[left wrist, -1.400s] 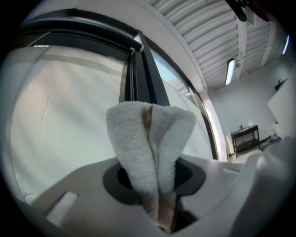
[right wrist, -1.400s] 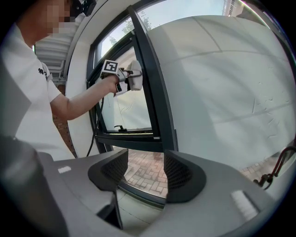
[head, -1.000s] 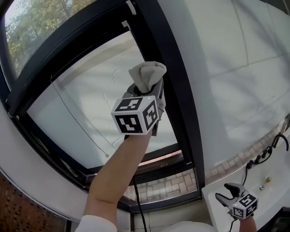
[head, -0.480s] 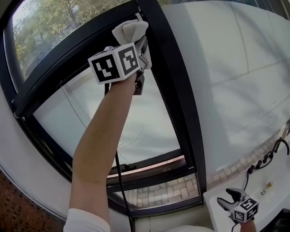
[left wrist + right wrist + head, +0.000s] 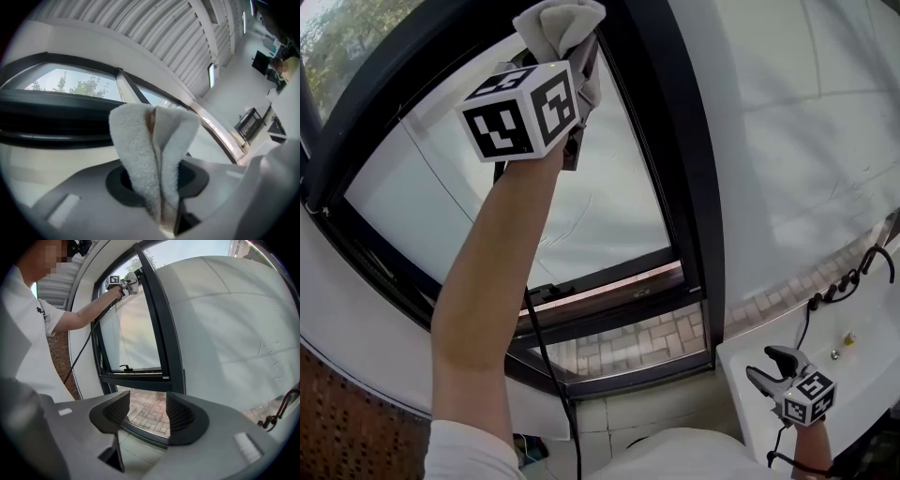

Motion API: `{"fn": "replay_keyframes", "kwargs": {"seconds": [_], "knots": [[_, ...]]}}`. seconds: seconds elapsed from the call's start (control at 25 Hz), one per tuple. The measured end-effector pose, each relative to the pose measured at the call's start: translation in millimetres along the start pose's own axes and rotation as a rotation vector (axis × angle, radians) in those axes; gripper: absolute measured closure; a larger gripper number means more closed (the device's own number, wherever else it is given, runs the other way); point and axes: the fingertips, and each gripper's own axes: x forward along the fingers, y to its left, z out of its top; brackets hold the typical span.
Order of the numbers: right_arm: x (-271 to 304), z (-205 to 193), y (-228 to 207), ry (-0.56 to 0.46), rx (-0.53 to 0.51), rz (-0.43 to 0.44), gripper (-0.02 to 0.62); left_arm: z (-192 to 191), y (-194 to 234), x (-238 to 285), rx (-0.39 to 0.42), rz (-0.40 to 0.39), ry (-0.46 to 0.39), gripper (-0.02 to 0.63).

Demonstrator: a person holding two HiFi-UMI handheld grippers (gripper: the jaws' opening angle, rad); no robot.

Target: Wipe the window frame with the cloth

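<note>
Left gripper [image 5: 579,58] clamps cloth [image 5: 558,23], seemingly against window frame [image 5: 675,187]; right gripper [image 5: 766,368] gapes, empty.

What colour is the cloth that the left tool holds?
The cloth is plain off-white, without any pattern; it shows best in the left gripper view.
</note>
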Motion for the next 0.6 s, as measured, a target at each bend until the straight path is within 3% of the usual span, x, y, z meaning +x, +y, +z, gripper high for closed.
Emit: {"fn": "replay_keyframes", "kwargs": {"seconds": [0.12, 0.32, 0.6], "knots": [[11.2, 2.8, 13.9, 0.015, -0.005, 0.010, 0.350, -28.8, -15.3, -35.4, 0.056, -0.022, 0.007, 0.459], [37.2, 12.7, 50.4, 0.035, -0.046, 0.050, 0.350, -97.9, -72.4, -104.0, 0.256, -0.128, 0.007, 0.459], [68.5, 13.3, 99.0, 0.024, -0.049, 0.054, 0.350, -296.5, -143.3, -160.6, 0.206, -0.272, 0.263, 0.459]]}}
